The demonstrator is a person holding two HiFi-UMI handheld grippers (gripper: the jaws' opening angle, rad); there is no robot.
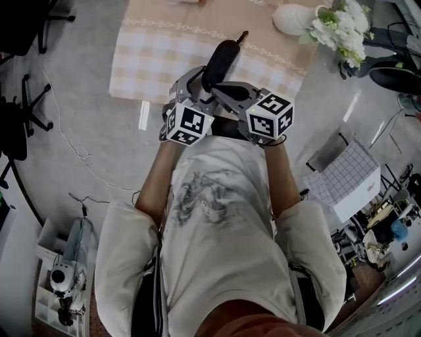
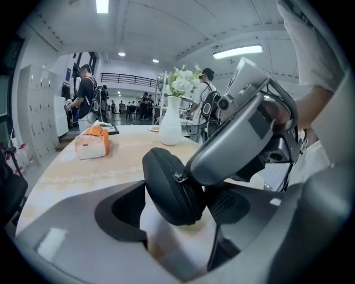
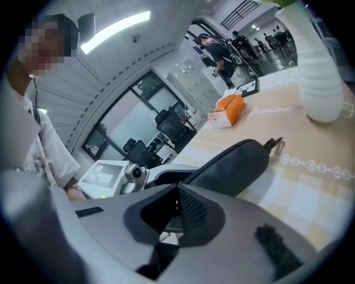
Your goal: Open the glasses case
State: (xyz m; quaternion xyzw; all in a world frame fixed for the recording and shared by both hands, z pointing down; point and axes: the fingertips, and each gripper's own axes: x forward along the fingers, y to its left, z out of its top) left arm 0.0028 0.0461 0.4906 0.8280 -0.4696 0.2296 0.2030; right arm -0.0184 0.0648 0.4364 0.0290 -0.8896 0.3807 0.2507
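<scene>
A black zip-up glasses case [image 1: 220, 60] sits tilted at the near edge of the checked tablecloth [image 1: 158, 59]. In the left gripper view the case [image 2: 166, 186] stands between my left gripper's [image 2: 172, 219] wide open jaws, and the pads do not press on it. My right gripper [image 2: 187, 173] reaches in from the right, shut, with its tip on the silver zipper pull [image 2: 178, 177] at the case's seam. In the right gripper view the case [image 3: 233, 163] stretches away just past the shut right gripper [image 3: 178, 202]. From the head both grippers [image 1: 197, 82] [image 1: 220, 87] meet at the case's near end.
A white vase [image 1: 296, 18] with white flowers [image 1: 342, 26] stands at the table's far right. An orange and white tissue box [image 2: 91, 141] lies further back on the table. Office chairs [image 1: 26, 26] stand to the left. People [image 2: 89, 91] stand in the background.
</scene>
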